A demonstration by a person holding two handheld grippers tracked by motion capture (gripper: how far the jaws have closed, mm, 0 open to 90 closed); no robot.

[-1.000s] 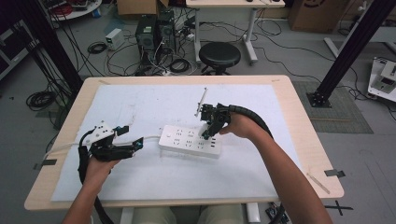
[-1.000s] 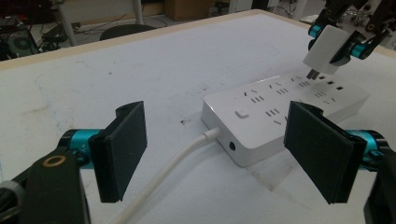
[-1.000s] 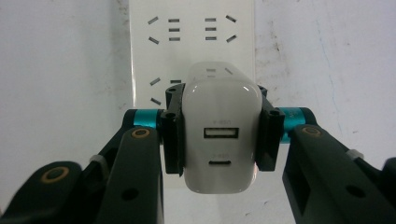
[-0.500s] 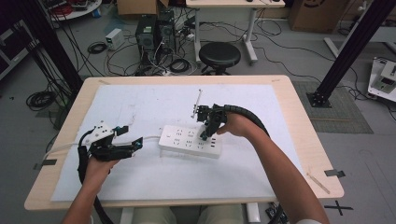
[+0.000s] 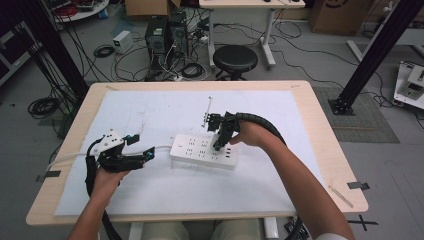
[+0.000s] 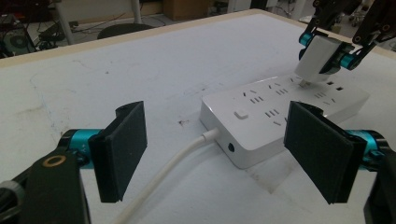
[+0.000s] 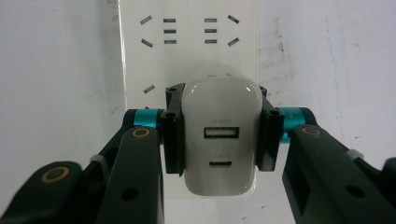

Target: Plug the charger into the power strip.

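Note:
A white power strip (image 5: 200,150) lies on the white mat, and its white cable (image 6: 173,163) runs off its left end. My right gripper (image 5: 220,142) hangs over the strip's right half, shut on a white USB charger (image 7: 220,140). The charger (image 6: 317,58) is tilted, with its metal prongs down at the sockets of the strip (image 6: 261,116). I cannot tell whether they are in a socket. My left gripper (image 5: 145,152) rests left of the strip near the cable end. Its jaws stand wide open (image 6: 224,149) with nothing between the pads.
The mat (image 5: 165,115) covers most of the wooden table (image 5: 320,130). A thin rod (image 5: 207,107) stands just behind the right gripper. Bare mat lies in front of and behind the strip (image 7: 187,46). Beyond the table are a stool (image 5: 235,57) and floor cables.
The right gripper with the charger has shifted slightly left over the strip. The left gripper has kept still.

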